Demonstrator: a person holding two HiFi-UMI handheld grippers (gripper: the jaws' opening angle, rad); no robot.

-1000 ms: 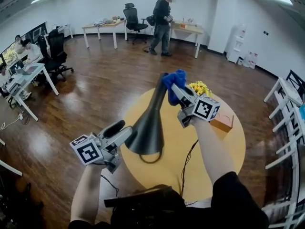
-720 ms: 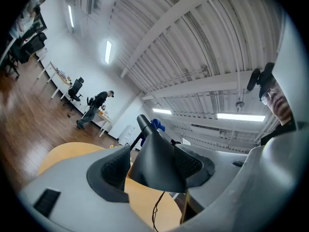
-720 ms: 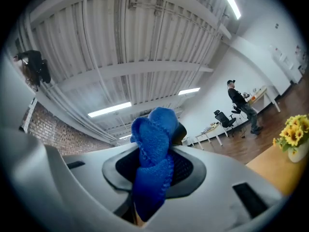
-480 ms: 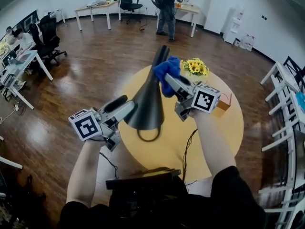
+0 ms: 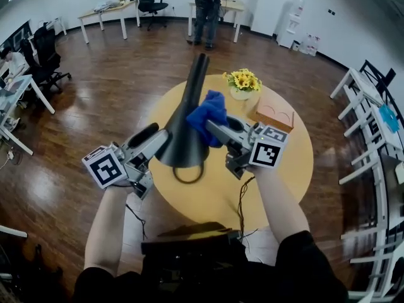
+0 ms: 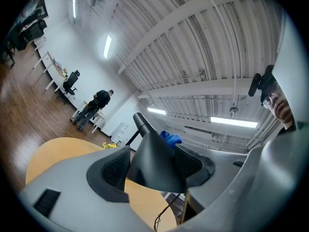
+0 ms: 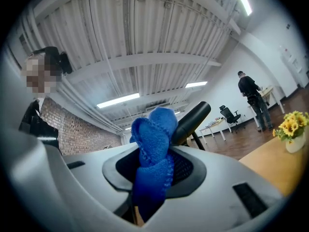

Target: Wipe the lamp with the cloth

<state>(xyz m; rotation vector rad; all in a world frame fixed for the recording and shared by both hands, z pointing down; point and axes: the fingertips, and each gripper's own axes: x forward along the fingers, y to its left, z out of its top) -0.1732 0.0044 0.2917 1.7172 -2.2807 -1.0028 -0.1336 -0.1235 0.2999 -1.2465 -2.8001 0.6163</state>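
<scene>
The black lamp (image 5: 187, 118) has a cone shade that narrows into a long neck rising away from me. My left gripper (image 5: 161, 140) is shut on the wide lower edge of the shade (image 6: 154, 161), one pad on each side. My right gripper (image 5: 210, 127) is shut on a bunched blue cloth (image 5: 207, 115), which lies against the right flank of the shade about halfway up. In the right gripper view the blue cloth (image 7: 153, 153) fills the gap between the jaws, and the lamp's dark neck (image 7: 190, 122) runs just behind it.
Below the lamp is a round yellow table (image 5: 278, 175) with a vase of yellow flowers (image 5: 240, 84), a brown box (image 5: 273, 115) and a black cable (image 5: 242, 201). A person (image 5: 206, 5) stands by desks at the far wall. White racks (image 5: 366, 131) line the right side.
My right gripper has slid the cloth down the lamp, from the upper neck to the middle of the shade. The left gripper has kept its hold on the shade's edge.
</scene>
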